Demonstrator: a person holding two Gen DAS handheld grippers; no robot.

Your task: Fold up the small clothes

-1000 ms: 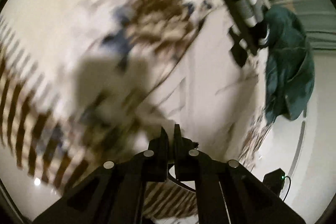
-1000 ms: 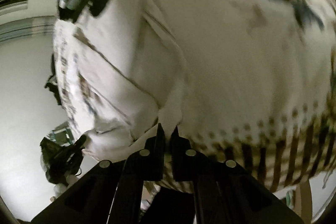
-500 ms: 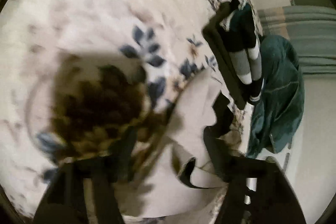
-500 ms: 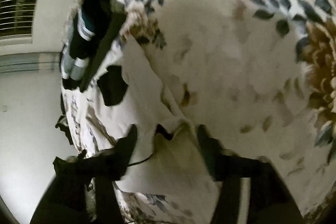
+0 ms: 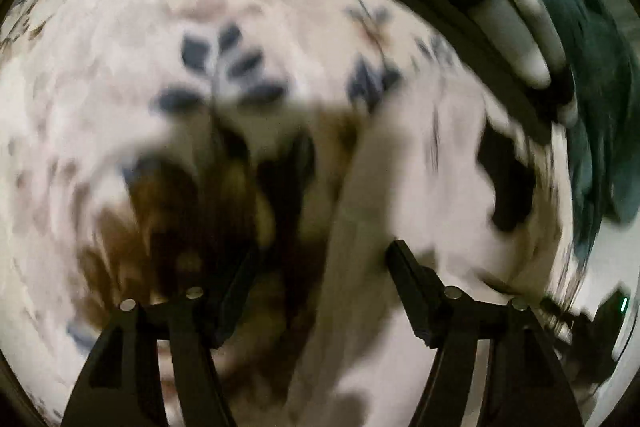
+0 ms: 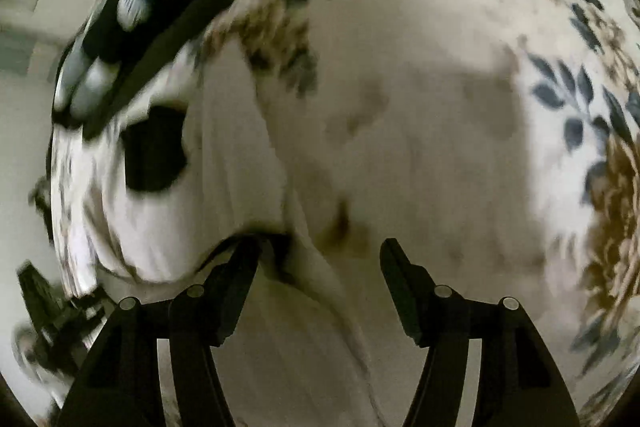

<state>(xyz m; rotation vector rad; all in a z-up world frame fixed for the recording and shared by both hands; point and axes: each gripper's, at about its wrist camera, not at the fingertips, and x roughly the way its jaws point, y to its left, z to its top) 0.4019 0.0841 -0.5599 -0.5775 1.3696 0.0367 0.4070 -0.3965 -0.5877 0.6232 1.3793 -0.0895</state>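
Note:
A small white garment (image 5: 404,187) with a black patch (image 5: 508,179) lies on the floral bedsheet (image 5: 120,67). It also shows in the right wrist view (image 6: 224,195), with its black patch (image 6: 154,155) at the left. My left gripper (image 5: 320,255) is open and empty just above the garment's left edge. My right gripper (image 6: 318,251) is open and empty over the garment's folded edge. Both views are blurred by motion.
A folded dark stack with grey-striped socks (image 5: 508,11) lies beyond the garment, also in the right wrist view (image 6: 132,7). A teal garment (image 5: 592,99) is heaped at the bed's right side. A dark device (image 5: 600,323) sits by the bed's edge.
Both grippers were shut on the white garment a second ago. They have opened and let it drop onto the bedsheet, and both now hover low over it.

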